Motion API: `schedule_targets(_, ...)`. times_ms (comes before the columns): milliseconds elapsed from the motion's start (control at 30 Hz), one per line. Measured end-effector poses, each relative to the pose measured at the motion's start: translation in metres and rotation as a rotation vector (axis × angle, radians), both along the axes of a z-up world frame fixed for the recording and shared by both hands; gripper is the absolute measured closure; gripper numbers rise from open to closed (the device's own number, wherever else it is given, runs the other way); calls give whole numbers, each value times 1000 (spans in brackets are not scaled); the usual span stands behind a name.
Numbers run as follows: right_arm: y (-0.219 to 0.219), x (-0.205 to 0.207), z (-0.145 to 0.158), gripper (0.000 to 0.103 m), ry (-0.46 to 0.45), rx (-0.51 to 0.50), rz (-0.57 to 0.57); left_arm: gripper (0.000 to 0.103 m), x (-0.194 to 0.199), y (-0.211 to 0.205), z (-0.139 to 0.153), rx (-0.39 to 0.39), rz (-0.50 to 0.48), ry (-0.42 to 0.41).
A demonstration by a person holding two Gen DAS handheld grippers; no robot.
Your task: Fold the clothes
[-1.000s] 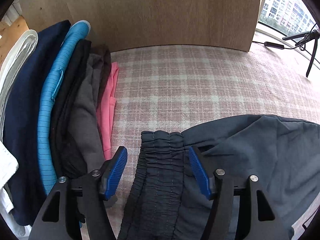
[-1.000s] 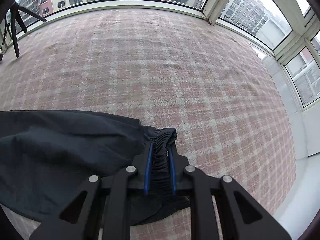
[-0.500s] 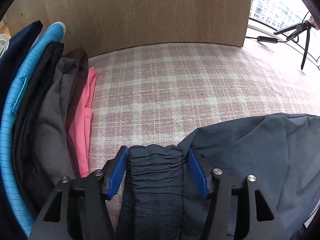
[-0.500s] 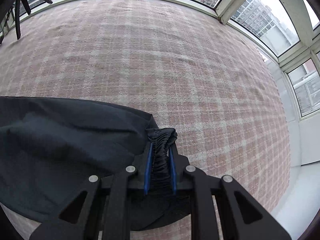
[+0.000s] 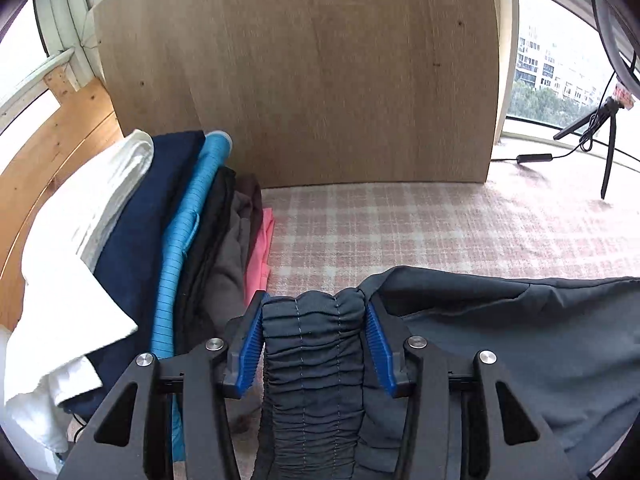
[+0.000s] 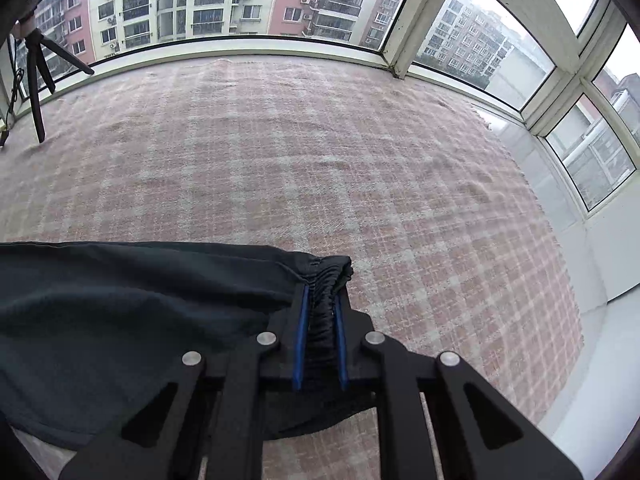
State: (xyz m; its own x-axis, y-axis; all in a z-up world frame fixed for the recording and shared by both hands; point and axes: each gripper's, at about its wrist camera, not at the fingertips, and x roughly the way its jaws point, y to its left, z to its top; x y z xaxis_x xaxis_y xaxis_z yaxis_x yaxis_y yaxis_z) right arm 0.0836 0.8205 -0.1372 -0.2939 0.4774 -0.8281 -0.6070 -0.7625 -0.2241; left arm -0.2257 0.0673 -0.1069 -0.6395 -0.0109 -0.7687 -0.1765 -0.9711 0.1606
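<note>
A dark grey-blue garment (image 5: pixel 520 340) with a gathered elastic waistband (image 5: pixel 316 360) hangs between my two grippers over the pink plaid surface (image 5: pixel 400 232). In the left wrist view my left gripper (image 5: pixel 315 308) is closing, its blue pads pressed against both sides of the bunched waistband. In the right wrist view my right gripper (image 6: pixel 321 294) is shut tight on the other end of the waistband (image 6: pixel 328 276). From there the garment's body (image 6: pixel 120 312) spreads out to the left.
A pile of folded clothes (image 5: pixel 180 240) in white, navy, blue, black, grey and pink lies at the left. A wooden panel (image 5: pixel 300 80) stands behind. A tripod (image 5: pixel 600 128) with a cable is at the far right. Windows (image 6: pixel 500 40) ring the plaid surface (image 6: pixel 300 160).
The left jaws have narrowed from wide apart onto the waistband. Both grippers have risen, and the garment has come up with them.
</note>
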Motion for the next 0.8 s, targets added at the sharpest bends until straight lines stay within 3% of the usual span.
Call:
schedule_targets(167, 8, -8, 45, 92, 115, 70, 7, 59, -29, 1, 31, -7, 10, 48)
schedule_targets(300, 33, -43, 47, 92, 112, 77, 12, 59, -67, 0, 24, -11, 48, 42)
schedule_targets(433, 63, -81, 2, 92, 28, 59, 9, 59, -96, 8, -16, -47, 64, -28)
schedule_targets(600, 62, -111, -59, 92, -97, 45, 24, 59, -113, 26, -70, -134, 45, -115)
schedule_targets(700, 64, -121, -82, 90, -159, 33, 24, 56, -120, 30, -89, -175, 34, -189)
schedule_targets(800, 61, -122, -81, 85, -190, 36, 25, 54, -119, 25, -87, -196, 45, -252)
